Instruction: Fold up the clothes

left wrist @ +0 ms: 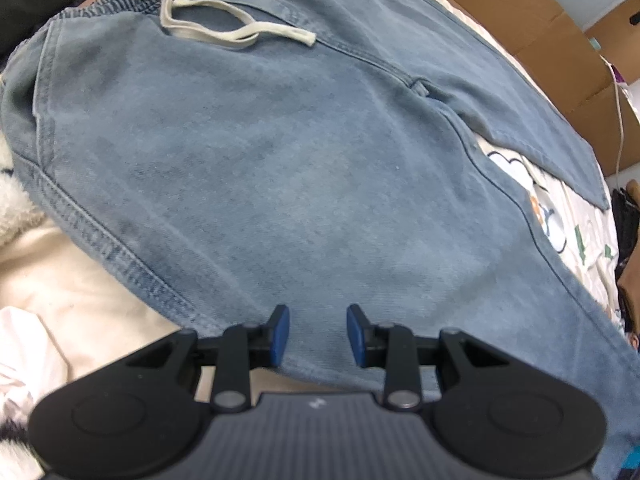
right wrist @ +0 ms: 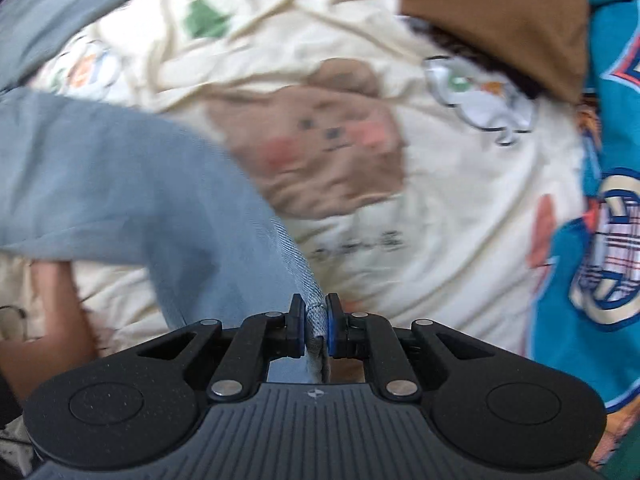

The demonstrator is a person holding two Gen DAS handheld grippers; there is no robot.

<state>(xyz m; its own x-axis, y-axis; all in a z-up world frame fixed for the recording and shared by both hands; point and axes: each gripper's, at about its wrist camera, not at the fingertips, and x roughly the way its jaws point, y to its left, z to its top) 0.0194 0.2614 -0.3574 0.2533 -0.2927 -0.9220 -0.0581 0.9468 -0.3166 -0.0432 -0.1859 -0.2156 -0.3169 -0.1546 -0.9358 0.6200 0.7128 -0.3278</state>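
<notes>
1. The denim trousers (left wrist: 280,152) lie spread across the bed, on a cream printed sheet (right wrist: 460,200). The waistband and its pale drawstring (left wrist: 208,24) are at the far end in the left wrist view, the legs running toward the near edge.
2. The left tongs (left wrist: 318,336) hover over the trouser leg with the blue pads apart and nothing between them. They seem to be waiting or steadying while the other side works.
3. The right tongs (right wrist: 316,332) are clamped on a stitched hem edge of the denim, and the cloth rises from the sheet to the pads. This looks like the grip for carrying one leg end over to make a fold.
4. The right view is blurred, so how much cloth is lifted cannot be told.
5. Other garments sit at the bed's right edge: a brown piece (right wrist: 500,20) and a teal printed one (right wrist: 608,184).
6. Cardboard boxes (left wrist: 532,28) stand beyond the bed's far side; what they hold is not visible.
</notes>
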